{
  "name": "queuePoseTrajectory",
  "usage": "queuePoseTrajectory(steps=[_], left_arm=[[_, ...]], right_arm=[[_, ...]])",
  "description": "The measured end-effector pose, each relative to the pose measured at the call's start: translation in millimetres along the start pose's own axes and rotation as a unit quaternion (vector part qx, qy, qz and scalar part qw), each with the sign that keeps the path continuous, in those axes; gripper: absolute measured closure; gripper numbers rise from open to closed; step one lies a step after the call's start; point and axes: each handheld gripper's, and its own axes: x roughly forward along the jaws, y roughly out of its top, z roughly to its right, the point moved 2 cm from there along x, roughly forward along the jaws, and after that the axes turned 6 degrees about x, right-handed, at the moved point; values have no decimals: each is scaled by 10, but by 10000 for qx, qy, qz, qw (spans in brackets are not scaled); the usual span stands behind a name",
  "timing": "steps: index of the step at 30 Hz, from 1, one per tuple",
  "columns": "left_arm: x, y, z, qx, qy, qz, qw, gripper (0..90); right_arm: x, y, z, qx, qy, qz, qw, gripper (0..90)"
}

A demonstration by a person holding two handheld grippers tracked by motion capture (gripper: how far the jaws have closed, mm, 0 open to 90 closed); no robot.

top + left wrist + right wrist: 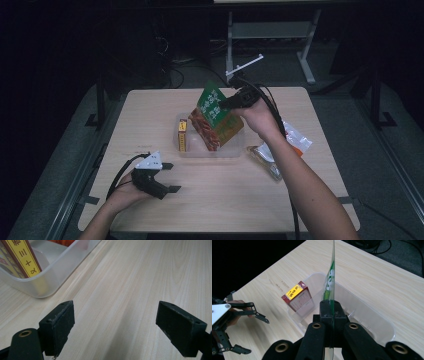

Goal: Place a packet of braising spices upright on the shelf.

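Observation:
My right gripper (pixel 231 102) hangs over the clear plastic tray (pixel 235 151) and is shut on the edge of a flat green and red food pouch (pixel 214 118), which is tilted above the tray. In the right gripper view the jaws (pixel 332 308) pinch the pouch (pixel 331 282) edge-on. A red and yellow box (pixel 182 135) stands upright at the tray's left end. My left gripper (pixel 172 177) rests low near the table's front left, open with nothing between its jaws (pixel 115 317). The tray's corner (pixel 50 280) and the box (pixel 23 257) lie just ahead of it.
Two plastic-wrapped packets lie on the table right of the tray, one near it (pixel 265 160) and one with orange print farther right (pixel 296 137). The wooden table (pixel 225 200) ends at dark floor on all sides. A metal stand (pixel 270 30) is behind the table.

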Motion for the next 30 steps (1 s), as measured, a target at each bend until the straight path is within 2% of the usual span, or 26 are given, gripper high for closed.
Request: queuePoseTrajectory(steps=[5, 10, 16, 21, 24, 30], left_arm=[[2, -3, -1, 6, -1, -12, 10000, 148], [5, -7, 5, -25, -29, -22, 10000, 148], [15, -3, 10, -11, -30, -29, 10000, 148], [8, -6, 8, -17, -30, -23, 10000, 148], [10, -8, 8, -23, -34, -20, 10000, 148], [14, -12, 12, 16, -35, -55, 10000, 148]], right_arm=[[59, 20, -1, 9, -61, 10, 10000, 899], [40, 14, 7, 86, -54, 80, 9999, 899], [34, 7, -14, 40, -126, 74, 9999, 899], [128, 21, -16, 15, -12, 13, 10000, 896], [159, 42, -19, -17, 26, 89, 10000, 887], [178, 78, -29, -47, 141, 152, 9998, 822]])
